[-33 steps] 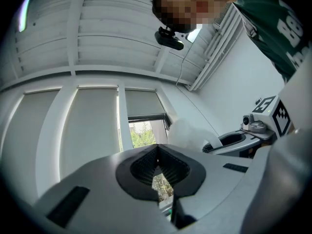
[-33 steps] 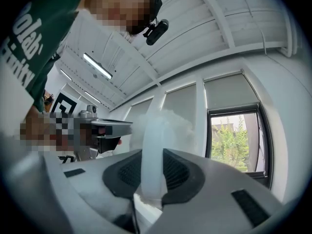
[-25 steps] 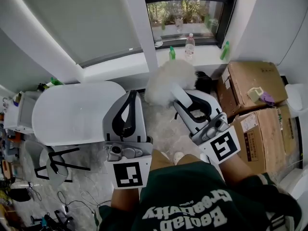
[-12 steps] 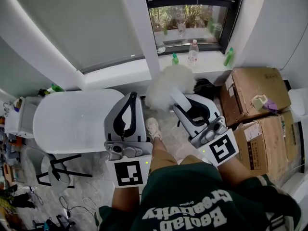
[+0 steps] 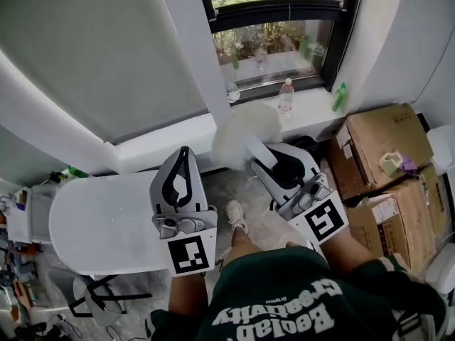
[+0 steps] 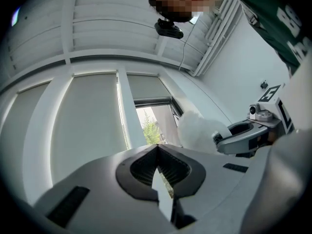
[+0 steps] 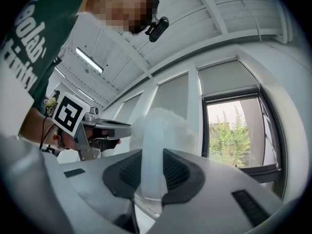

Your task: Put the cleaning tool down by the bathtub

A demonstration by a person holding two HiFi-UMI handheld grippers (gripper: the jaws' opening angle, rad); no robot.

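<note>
The cleaning tool is a fluffy white duster (image 5: 244, 136) on a pale handle (image 7: 152, 155). My right gripper (image 5: 257, 163) is shut on that handle and holds the duster up in front of the window sill. The right gripper view shows the handle pinched between both pads, with the fluffy head (image 7: 163, 130) beyond them. My left gripper (image 5: 183, 151) is shut and holds nothing; it hovers over the right end of the white oval bathtub (image 5: 92, 222). Its jaws meet at the tip in the left gripper view (image 6: 157, 149), where the duster (image 6: 197, 130) shows to the right.
Cardboard boxes (image 5: 387, 144) stack up at the right. A clear bottle (image 5: 286, 94) and a green bottle (image 5: 341, 96) stand on the sill under the window (image 5: 277, 34). The person's shoe (image 5: 236, 215) is on the floor between the grippers. A black-legged stool (image 5: 106, 297) stands below the tub.
The person has stepped forward and the view has shifted toward the window. Both grippers have come up with it, and the duster stays held in the right one.
</note>
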